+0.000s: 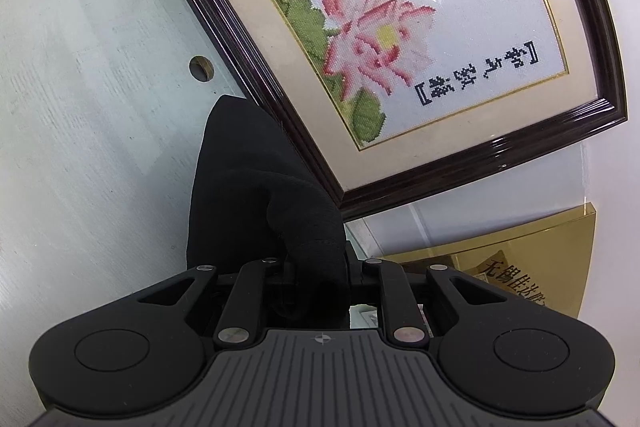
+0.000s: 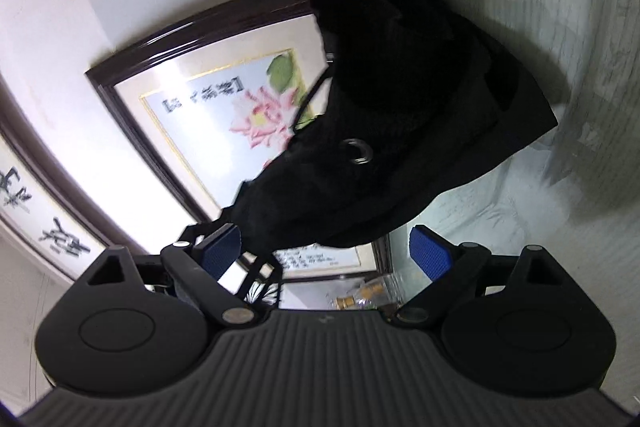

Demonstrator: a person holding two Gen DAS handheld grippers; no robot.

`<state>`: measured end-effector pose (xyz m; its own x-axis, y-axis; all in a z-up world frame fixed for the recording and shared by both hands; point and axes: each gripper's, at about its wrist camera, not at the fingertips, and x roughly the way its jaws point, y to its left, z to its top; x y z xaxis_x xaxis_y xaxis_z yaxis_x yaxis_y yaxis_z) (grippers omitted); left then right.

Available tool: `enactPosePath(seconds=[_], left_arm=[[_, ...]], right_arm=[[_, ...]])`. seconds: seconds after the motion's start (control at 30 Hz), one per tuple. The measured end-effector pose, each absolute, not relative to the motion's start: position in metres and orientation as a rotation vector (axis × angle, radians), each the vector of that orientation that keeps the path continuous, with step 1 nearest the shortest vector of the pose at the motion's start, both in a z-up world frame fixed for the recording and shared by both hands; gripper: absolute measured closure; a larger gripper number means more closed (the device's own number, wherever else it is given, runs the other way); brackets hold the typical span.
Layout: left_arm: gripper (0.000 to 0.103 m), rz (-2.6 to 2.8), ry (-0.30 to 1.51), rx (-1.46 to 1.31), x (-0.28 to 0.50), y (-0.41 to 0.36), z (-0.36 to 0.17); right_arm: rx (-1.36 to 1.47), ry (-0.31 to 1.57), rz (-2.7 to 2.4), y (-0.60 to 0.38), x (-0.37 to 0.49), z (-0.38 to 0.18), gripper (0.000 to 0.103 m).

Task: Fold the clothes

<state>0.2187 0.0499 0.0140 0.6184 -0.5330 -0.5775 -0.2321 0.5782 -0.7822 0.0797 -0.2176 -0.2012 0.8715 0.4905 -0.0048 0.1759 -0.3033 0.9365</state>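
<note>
There's the pale surface point(image 1: 80, 107), filling the left side of the left wrist view, whitish-green with faint streaks and a glassy sheen. A round hole point(image 1: 201, 69) is cut into it near the centre left. Along its right-hand edge runs the dark frame of the framed flower embroidery point(image 1: 400, 27); whether that stands on the surface or behind it can't be told. The black garment point(image 1: 248, 179) stretches across the surface at lower centre, its far tip just below the hole.

In the right wrist view the same surface point(image 2: 580, 27) takes the right side, marbled and reflective. The garment point(image 2: 400, 107) spreads over it, and the surface is darker just beside the cloth; contact can't be confirmed.
</note>
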Motion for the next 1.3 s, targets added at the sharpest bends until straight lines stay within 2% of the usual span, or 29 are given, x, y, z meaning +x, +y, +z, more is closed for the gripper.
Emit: enactPosePath(seconds=[0.37, 0.63, 0.67, 0.7, 0.73, 0.77, 0.8, 0.9, 1.0, 1.3], left_arm=[[0.087, -0.208, 0.913, -0.982, 0.217, 0.057, 0.017], [0.087, -0.187, 0.919, -1.002, 0.212, 0.077, 0.005], [0.087, -0.186, 0.918, -1.003, 0.211, 0.08, 0.004], [0.087, -0.183, 0.917, -1.003, 0.209, 0.084, 0.002], [0.087, -0.181, 0.917, -1.004, 0.208, 0.087, 0.001], [0.087, -0.179, 0.916, -1.004, 0.206, 0.091, -0.001], [0.087, -0.177, 0.918, -1.005, 0.204, 0.093, -0.003], [0.087, -0.173, 0.93, -1.007, 0.199, 0.099, -0.011], [0.087, -0.174, 0.934, -0.999, 0.192, 0.103, -0.016], [0.086, -0.169, 0.945, -0.986, 0.165, 0.119, -0.03]], right_arm=[[1.831, 0.336, 0.212, -0.239, 0.08, -0.205, 0.011], [1.684, 0.396, 0.206, -0.259, 0.088, -0.196, 0.012], [1.658, 0.412, 0.204, -0.261, 0.089, -0.193, 0.015], [1.633, 0.43, 0.198, -0.263, 0.091, -0.19, 0.023], [1.606, 0.457, 0.184, -0.265, 0.094, -0.187, 0.035], [1.58, 0.482, 0.167, -0.266, 0.094, -0.185, 0.042], [1.554, 0.506, 0.15, -0.267, 0.095, -0.183, 0.056], [1.529, 0.554, 0.151, -0.272, 0.094, -0.187, 0.076], [1.49, 0.582, 0.171, -0.277, 0.097, -0.185, 0.081], [1.298, 0.645, 0.234, -0.285, 0.109, -0.155, 0.084]])
